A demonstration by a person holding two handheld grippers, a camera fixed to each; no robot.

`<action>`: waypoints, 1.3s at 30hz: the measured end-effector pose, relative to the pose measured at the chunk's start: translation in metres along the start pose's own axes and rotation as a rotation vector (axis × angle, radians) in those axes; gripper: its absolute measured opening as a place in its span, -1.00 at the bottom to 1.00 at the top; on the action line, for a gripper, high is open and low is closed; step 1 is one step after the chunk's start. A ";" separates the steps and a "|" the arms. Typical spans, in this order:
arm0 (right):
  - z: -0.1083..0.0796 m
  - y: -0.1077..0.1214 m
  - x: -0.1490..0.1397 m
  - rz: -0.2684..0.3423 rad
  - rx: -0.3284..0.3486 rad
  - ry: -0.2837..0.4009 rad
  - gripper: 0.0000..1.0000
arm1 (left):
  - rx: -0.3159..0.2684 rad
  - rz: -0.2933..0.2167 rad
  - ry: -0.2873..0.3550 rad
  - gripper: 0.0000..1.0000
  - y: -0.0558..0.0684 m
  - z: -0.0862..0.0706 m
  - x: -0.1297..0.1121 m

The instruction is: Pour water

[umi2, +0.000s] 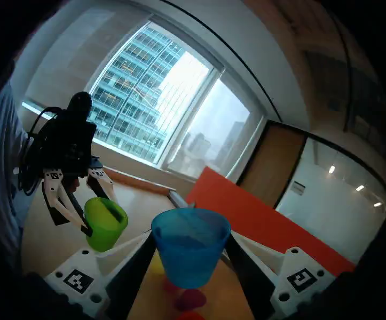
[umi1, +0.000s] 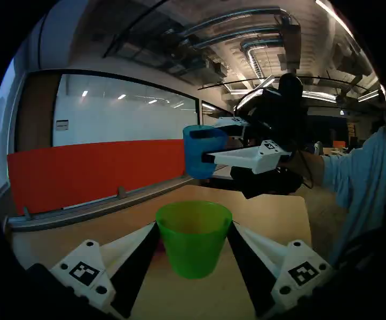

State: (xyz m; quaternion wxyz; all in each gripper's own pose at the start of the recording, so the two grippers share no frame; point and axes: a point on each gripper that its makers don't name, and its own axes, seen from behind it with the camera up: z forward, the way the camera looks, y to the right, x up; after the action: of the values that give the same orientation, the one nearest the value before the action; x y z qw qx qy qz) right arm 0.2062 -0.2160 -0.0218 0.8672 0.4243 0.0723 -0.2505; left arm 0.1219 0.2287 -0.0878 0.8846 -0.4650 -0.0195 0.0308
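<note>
In the left gripper view my left gripper (umi1: pixel 194 234) is shut on a green cup (umi1: pixel 194 240), held upright over the wooden table (umi1: pixel 267 213). Farther off and higher, the right gripper (umi1: pixel 214 146) grips a blue cup (umi1: pixel 201 149), with a sleeved arm (umi1: pixel 363 170) behind it. In the right gripper view my right gripper (umi2: pixel 190 242) is shut on the blue cup (umi2: pixel 190 248), tilted with the view. To its left the left gripper (umi2: pixel 94 213) holds the green cup (umi2: pixel 104 223). Whether either cup holds water I cannot tell.
An orange partition (umi1: pixel 96 168) with a white board above it runs along the table's far side. Large windows (umi2: pixel 155 112) show tall buildings. Small red and yellow items (umi2: pixel 187 298) lie on the table below the blue cup.
</note>
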 end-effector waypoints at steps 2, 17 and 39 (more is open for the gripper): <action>0.003 0.001 0.003 -0.024 0.002 0.000 0.79 | -0.001 0.001 0.000 0.74 0.000 0.001 0.001; 0.023 0.012 0.023 -0.200 -0.002 0.005 0.79 | -0.006 0.007 0.009 0.74 -0.007 0.014 0.007; 0.053 0.031 0.035 -0.486 -0.029 -0.015 0.79 | -0.021 0.014 0.021 0.74 -0.013 0.033 0.020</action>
State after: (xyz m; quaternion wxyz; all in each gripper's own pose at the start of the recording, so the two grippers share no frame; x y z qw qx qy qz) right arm 0.2476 -0.2537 0.0211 0.7881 0.3799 0.1694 -0.4538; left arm 0.1404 0.2503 -0.0581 0.8795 -0.4748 -0.0075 0.0320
